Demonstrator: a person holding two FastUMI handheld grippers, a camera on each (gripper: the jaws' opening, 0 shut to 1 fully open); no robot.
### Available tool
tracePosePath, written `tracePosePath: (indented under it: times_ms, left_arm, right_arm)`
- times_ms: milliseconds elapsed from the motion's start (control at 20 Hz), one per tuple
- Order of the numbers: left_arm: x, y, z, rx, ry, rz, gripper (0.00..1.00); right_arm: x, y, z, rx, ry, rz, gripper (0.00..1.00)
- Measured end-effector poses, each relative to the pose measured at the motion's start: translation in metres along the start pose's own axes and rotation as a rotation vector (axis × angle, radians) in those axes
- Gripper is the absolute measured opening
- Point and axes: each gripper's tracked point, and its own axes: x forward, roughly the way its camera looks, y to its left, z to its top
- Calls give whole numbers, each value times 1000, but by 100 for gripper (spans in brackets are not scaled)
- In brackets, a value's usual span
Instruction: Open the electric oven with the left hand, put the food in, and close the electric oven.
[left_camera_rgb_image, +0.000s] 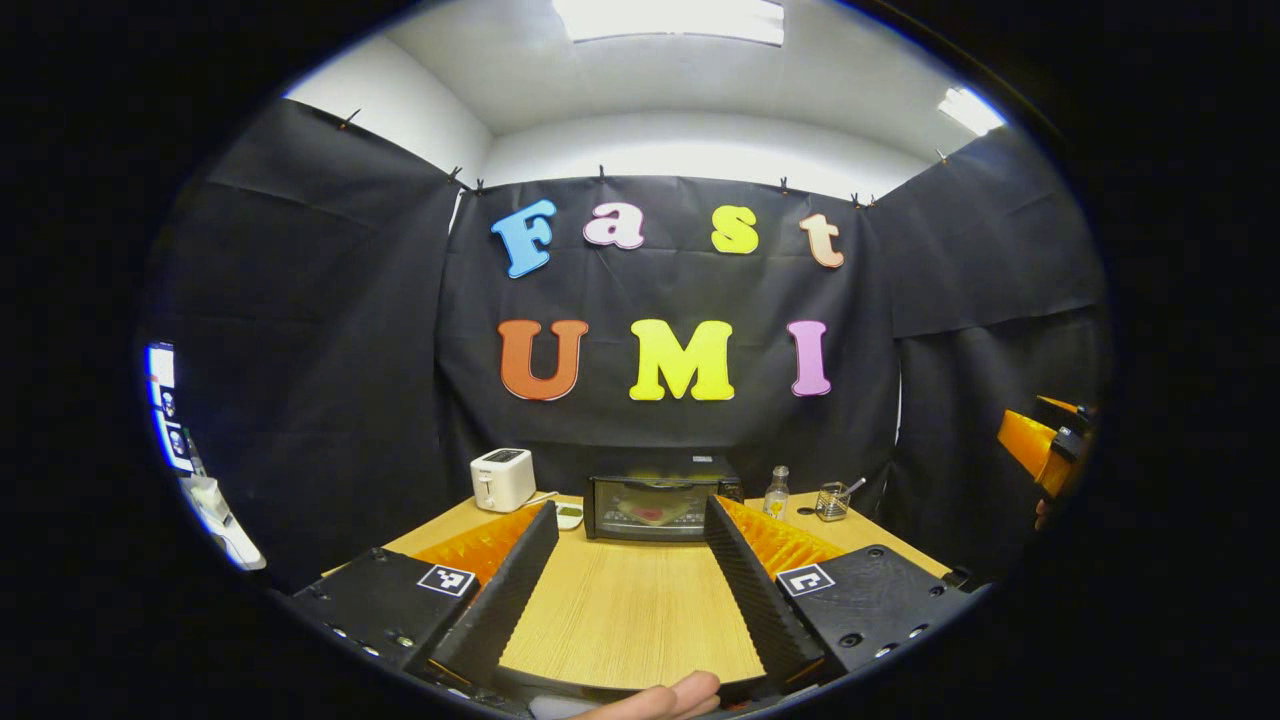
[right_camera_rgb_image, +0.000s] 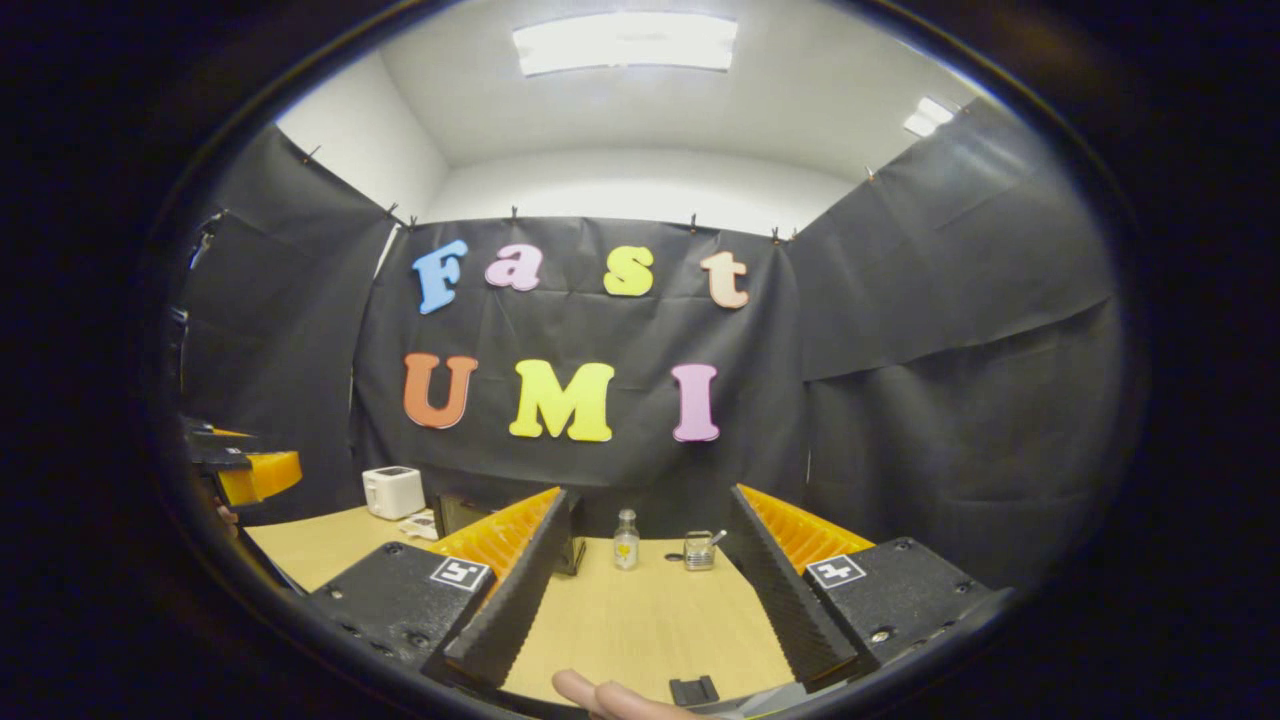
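In the left gripper view, the left gripper (left_camera_rgb_image: 630, 520) is spread wide and empty, the closed electric oven (left_camera_rgb_image: 660, 505) centred beyond its fingertips. In the right gripper view, the right gripper (right_camera_rgb_image: 650, 510) gapes empty, oven lower left behind its left finger

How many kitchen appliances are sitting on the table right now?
2. A white toaster stands at the far left of the wooden table, and the black electric oven sits to its right, door shut. Others may be hidden behind the gripper fingers.
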Motion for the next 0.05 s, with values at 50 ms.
tracePosePath:
  times_ms: [50]
  left_arm:
    - [1,-2,-3,-5,10,-11,94]
  right_arm:
    - [-1,2,0,-1,1,1,95]
